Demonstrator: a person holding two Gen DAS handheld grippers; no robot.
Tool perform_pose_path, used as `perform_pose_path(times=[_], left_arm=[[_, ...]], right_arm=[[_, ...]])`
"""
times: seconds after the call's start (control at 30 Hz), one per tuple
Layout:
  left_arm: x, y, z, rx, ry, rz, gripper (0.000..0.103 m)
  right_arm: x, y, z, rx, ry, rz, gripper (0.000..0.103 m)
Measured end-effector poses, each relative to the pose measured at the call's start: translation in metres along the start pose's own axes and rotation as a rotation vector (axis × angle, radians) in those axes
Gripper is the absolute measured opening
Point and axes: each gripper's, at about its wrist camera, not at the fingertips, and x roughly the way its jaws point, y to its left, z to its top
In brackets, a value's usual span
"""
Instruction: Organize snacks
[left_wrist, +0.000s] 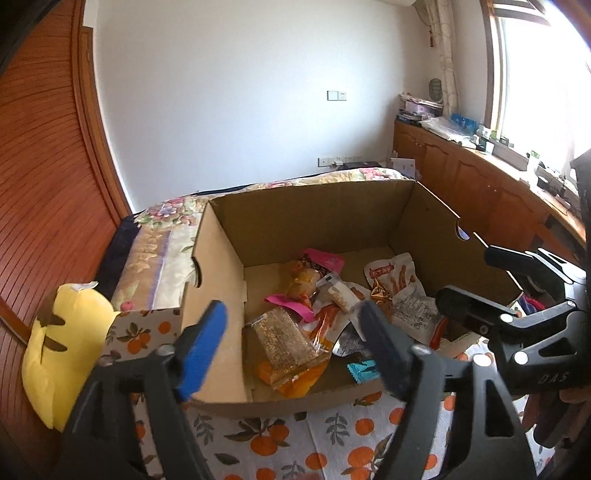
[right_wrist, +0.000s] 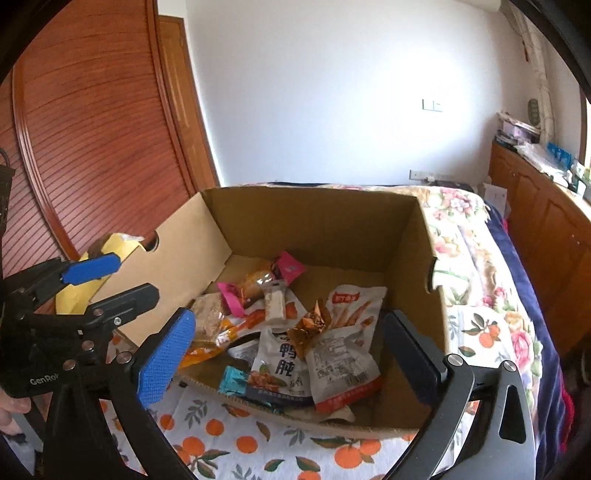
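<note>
An open cardboard box (left_wrist: 317, 218) (right_wrist: 317, 218) sits on a bed and holds several snack packets: a pink-wrapped pastry (left_wrist: 306, 280) (right_wrist: 258, 282), a clear pack of sesame crackers (left_wrist: 288, 339), a white pack of breadsticks (left_wrist: 399, 280) (right_wrist: 351, 314), a white pack with black characters (right_wrist: 284, 358), a small teal packet (left_wrist: 364, 371) (right_wrist: 232, 380). My left gripper (left_wrist: 291, 343) is open and empty over the box's near left corner; it also shows in the right wrist view (right_wrist: 110, 280). My right gripper (right_wrist: 291, 354) is open and empty over the near rim; it also shows in the left wrist view (left_wrist: 476, 277).
The box rests on an orange-print cloth (left_wrist: 332, 443) (right_wrist: 240, 439) over a floral bedspread (right_wrist: 476, 258). A yellow plush toy (left_wrist: 62, 350) lies left of the box. A wooden wardrobe (right_wrist: 92, 129) stands on the left, wooden cabinets (left_wrist: 480, 184) along the window wall.
</note>
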Motion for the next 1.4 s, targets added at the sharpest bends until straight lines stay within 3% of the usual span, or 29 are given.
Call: perform_pose_path(times=[0.07, 0.2, 0.27, 0.83, 1.4], left_arm=[[-0.007, 0.001, -0.001, -0.015, -0.011, 0.001, 0.092], [-0.027, 0.001, -0.004, -0.031, -0.051, 0.002, 0.094], [-0.036, 0.001, -0.005, -0.035, -0.061, -0.004, 0.103], [-0.13, -0.008, -0.047, -0.036, -0.12, 0.092, 0.103], [-0.251, -0.042, -0.108, -0.029, -0.267, 0.048, 0.103]], right_arm=[[-0.006, 0.0, -0.002, 0.002, -0.002, -0.007, 0.103], [-0.017, 0.002, -0.004, 0.009, -0.012, -0.017, 0.103], [-0.026, 0.004, -0.006, 0.013, -0.018, -0.024, 0.103], [-0.113, 0.031, -0.034, 0.014, -0.075, -0.06, 0.103], [-0.228, 0.066, -0.097, 0.003, -0.189, -0.169, 0.103]])
